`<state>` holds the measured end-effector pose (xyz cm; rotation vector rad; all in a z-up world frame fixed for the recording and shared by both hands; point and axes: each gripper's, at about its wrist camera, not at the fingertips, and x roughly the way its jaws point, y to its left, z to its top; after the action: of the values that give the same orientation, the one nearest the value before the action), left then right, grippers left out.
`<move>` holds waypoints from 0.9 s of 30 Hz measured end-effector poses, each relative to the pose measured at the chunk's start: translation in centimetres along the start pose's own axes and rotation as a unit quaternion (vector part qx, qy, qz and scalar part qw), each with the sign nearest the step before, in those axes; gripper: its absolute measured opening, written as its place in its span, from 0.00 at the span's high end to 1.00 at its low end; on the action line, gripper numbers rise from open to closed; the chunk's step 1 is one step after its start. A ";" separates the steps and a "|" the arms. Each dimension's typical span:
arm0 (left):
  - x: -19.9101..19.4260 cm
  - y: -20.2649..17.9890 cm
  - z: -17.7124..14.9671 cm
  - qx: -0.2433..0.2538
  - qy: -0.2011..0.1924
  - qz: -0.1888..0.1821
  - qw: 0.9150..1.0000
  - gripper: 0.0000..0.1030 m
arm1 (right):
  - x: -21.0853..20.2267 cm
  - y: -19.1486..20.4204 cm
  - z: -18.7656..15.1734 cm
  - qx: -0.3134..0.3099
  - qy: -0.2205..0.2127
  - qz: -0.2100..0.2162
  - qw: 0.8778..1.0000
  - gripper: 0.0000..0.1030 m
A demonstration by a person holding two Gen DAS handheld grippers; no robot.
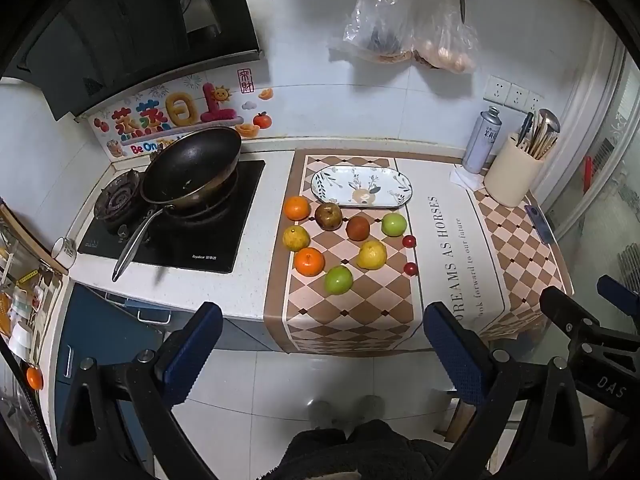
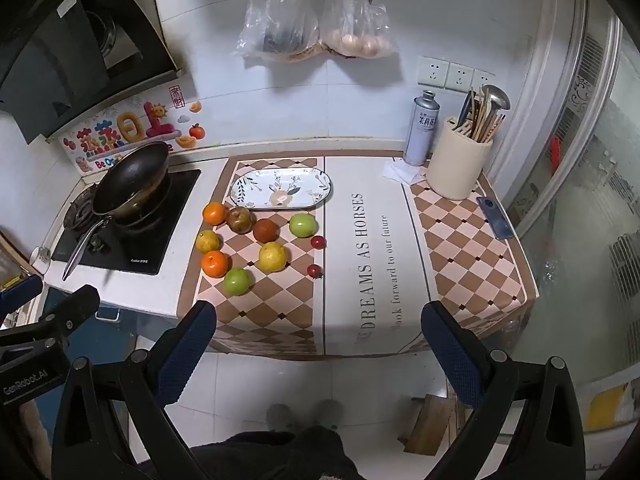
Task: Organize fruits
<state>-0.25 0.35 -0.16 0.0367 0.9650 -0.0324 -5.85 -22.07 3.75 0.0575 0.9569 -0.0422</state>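
Awaiting: 10 fruits (image 1: 372, 255) beside plate (image 1: 404, 188).

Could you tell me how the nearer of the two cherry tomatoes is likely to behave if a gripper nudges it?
The nearer cherry tomato looks round and small, so it would probably roll across the flat mat. Its glossy skin suggests it may slip between open fingers.

The left gripper (image 1: 322, 344) has black plastic arms, silver screws and blue textured finger pads (image 1: 452, 354). The right gripper (image 2: 318, 344) looks identical. Dark fuzzy clothing (image 1: 360, 454) and grey slippers (image 1: 346, 410) show below.
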 end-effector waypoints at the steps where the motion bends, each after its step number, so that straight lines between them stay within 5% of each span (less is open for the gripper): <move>1: 0.0 -0.1 0.0 0.001 -0.001 0.001 1.000 0.00 | -0.1 0.0 -0.1 0.000 -0.001 0.000 1.000 0.00; 27: -0.3 0.1 -0.2 0.003 -0.007 0.002 1.000 0.00 | -0.4 -0.3 0.6 0.002 0.001 0.002 1.000 0.00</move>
<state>-0.62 0.47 -0.04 0.0442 0.9512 -0.0320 -5.56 -22.38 4.41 0.0626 0.9587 -0.0401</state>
